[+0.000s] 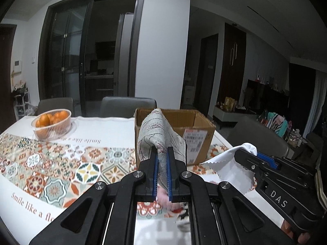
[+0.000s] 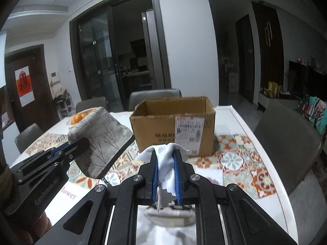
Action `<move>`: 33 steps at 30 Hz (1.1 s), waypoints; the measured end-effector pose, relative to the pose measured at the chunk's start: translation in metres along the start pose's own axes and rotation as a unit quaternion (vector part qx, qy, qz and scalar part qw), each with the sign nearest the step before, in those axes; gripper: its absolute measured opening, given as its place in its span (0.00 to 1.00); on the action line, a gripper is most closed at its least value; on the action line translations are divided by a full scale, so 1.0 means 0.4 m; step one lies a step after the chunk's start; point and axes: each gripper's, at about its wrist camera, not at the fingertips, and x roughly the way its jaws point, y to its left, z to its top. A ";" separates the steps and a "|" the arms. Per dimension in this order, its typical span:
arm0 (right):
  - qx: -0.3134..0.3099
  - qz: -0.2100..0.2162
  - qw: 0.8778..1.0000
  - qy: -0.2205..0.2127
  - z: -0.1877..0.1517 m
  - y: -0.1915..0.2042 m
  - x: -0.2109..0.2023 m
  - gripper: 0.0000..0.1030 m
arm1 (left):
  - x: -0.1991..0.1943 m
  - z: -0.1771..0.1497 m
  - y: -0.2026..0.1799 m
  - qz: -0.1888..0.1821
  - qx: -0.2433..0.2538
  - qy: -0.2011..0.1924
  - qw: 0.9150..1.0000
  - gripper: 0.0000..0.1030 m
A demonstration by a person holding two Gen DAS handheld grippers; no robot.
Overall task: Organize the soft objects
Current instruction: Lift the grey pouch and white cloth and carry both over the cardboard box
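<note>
Both grippers are carrying soft items above the surface: the left gripper is clamping a grey patterned pouch, the right gripper is pinching a white cloth. The open cardboard box is sitting just beyond. Next, probably, each load needs moving over the box opening before release.

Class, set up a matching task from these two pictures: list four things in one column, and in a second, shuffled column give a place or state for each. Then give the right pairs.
Things:
1. grey pouch
2. white cloth
3. cardboard box
4. oranges

Places or states:
A. standing open on the table
B. clamped in the right hand-held gripper
C. heaped in a white basket
D. clamped in the left hand-held gripper

Pairs: 1-D, 2-B, 3-A, 4-C
</note>
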 end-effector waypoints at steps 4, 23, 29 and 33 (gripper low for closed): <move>0.003 0.006 1.000 -0.012 0.033 -0.005 0.016 0.15 | 0.018 0.029 0.005 0.001 0.002 -0.014 1.000 0.09; -0.007 0.004 0.998 -0.063 0.193 -0.044 0.124 0.15 | 0.135 0.175 0.004 -0.009 0.021 -0.062 0.998 0.09; -0.010 0.001 0.998 -0.061 0.217 -0.060 0.179 0.15 | 0.205 0.199 -0.002 -0.012 0.027 -0.063 0.998 0.09; -0.009 0.000 0.999 -0.054 0.231 -0.081 0.233 0.15 | 0.260 0.216 -0.009 -0.012 0.032 -0.063 0.997 0.09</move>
